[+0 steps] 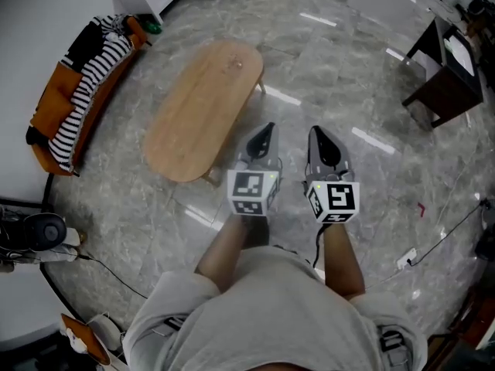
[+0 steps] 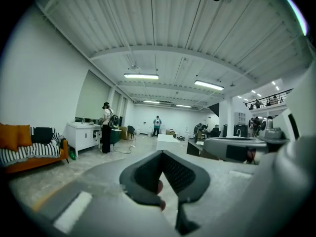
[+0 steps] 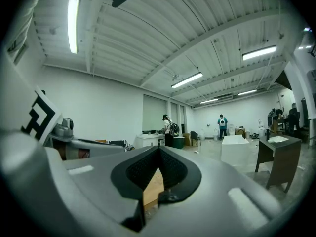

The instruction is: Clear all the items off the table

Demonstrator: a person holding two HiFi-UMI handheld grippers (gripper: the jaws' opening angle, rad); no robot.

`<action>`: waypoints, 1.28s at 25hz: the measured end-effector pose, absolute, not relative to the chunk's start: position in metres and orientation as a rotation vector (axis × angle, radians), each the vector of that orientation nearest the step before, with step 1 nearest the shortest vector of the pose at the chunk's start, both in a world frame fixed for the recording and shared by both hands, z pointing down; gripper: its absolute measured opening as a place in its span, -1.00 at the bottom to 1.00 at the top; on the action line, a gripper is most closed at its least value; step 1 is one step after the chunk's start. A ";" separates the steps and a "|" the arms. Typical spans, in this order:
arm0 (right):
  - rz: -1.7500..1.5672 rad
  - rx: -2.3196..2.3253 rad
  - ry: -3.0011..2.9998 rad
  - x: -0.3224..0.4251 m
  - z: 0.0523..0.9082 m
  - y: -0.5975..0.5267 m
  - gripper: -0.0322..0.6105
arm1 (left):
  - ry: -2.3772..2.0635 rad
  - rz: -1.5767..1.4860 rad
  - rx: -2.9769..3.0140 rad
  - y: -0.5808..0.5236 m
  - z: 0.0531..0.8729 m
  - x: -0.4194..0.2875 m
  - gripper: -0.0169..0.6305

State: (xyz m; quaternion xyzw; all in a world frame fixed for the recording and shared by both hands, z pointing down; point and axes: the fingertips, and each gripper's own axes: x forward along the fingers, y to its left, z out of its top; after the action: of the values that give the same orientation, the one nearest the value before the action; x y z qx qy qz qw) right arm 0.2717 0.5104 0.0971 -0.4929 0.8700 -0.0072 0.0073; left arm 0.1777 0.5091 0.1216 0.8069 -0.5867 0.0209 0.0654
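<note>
Grey marble-pattern floor (image 1: 332,68) filled the head view. I noted the long oval light-wood table (image 1: 201,103) standing on it, ahead and to the left of both grippers. An orange sofa (image 1: 54,110) draped with a black-and-white striped blanket (image 1: 89,76) stood well apart on the table's left. A dark square side table (image 1: 445,83) stood at far right. The left gripper (image 1: 265,130) and the right gripper (image 1: 317,132) were held side by side over the floor, near the table's near end and not touching it.

Left gripper view: I read the jaws as closed tip to tip, with nothing between them. Beyond them, a person (image 2: 106,127) stood at a white cabinet (image 2: 84,135).

Right gripper view: the jaws were likewise closed and empty. The wooden tabletop showed in the gap below the tips.
</note>
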 end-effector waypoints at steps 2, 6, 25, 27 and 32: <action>-0.027 -1.533 2.734 0.251 0.095 0.484 -0.88 | -1.773 0.072 2.428 0.487 0.121 0.160 -0.88; 0.012 -1.481 2.771 0.193 0.084 0.432 -0.88 | -1.776 0.031 2.413 0.437 0.115 0.113 -0.89; -0.049 -1.287 2.905 0.050 0.090 0.258 -0.88 | -1.863 -0.015 2.258 0.290 0.136 -0.042 -0.88; -0.043 -1.235 2.919 0.038 0.095 0.226 -0.88 | -1.878 -0.020 2.237 0.263 0.144 -0.048 -0.88; 0.042 -1.112 3.011 -0.008 0.105 0.131 -0.88 | -1.912 0.050 2.212 0.165 0.160 -0.078 -0.88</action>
State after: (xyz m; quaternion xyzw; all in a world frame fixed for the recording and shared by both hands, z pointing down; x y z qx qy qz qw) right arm -0.0084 0.1315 0.1045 -0.3464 0.9374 0.0132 -0.0341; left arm -0.0778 0.1647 0.1599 0.7520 -0.6500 0.0171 0.1086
